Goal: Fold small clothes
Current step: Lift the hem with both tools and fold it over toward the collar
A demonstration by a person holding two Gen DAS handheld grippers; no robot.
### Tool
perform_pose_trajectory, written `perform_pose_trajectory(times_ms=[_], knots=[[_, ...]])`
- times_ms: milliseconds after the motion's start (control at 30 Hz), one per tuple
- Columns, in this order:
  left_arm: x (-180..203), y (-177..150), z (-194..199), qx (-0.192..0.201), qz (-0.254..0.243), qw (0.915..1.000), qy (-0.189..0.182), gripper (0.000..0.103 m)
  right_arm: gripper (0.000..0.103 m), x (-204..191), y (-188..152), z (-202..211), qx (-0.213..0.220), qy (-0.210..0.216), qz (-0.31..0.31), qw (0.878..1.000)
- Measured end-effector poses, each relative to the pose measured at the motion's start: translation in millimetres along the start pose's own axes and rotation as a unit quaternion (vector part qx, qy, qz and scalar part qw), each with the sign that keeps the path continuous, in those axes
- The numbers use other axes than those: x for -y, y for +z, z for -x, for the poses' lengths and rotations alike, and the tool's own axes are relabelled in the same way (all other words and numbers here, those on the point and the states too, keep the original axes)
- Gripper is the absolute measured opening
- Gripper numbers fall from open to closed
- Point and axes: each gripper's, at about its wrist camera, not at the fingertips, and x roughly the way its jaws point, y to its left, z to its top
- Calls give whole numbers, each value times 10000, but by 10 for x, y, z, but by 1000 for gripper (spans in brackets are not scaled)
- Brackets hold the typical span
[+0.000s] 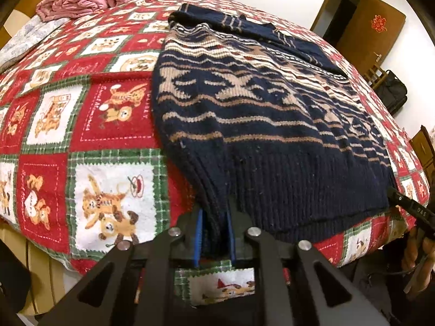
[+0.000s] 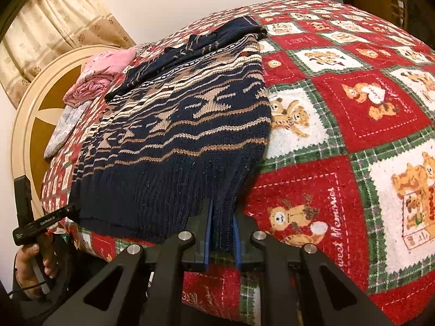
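both my tongs point down, the left tongs [image 1: 214, 233] and right tongs [image 2: 221, 237] each pinching the ribbed hem of the knitted sweater [image 1: 272, 114] on the fuzzy blanket [image 1: 89, 125].

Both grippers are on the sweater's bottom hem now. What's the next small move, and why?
Probably lift both corners together and carry the hem toward the neckline. The left hand-held gripper and right hand-held gripper are each shut on a ribbed hem corner of the navy patterned sweater, which lies flat on the teddy-bear quilt with its sleeves already folded in. Raising evenly should keep the fold square.
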Motion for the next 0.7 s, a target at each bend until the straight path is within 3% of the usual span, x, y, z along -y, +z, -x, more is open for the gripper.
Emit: perform_pose_trajectory(times_ms=[267,433,700], knots=[[-11,6,55,79,54,9998,-192,11,11,-35,-3,21,0,-41,133,9999],[-93,57,118,115,297,9982,-499,11,9,-41,14,107,133,199,71,9997],[-185,186,387,555,593,9912,-1041,11,8,-98,49,277,468,462,105,9978]])
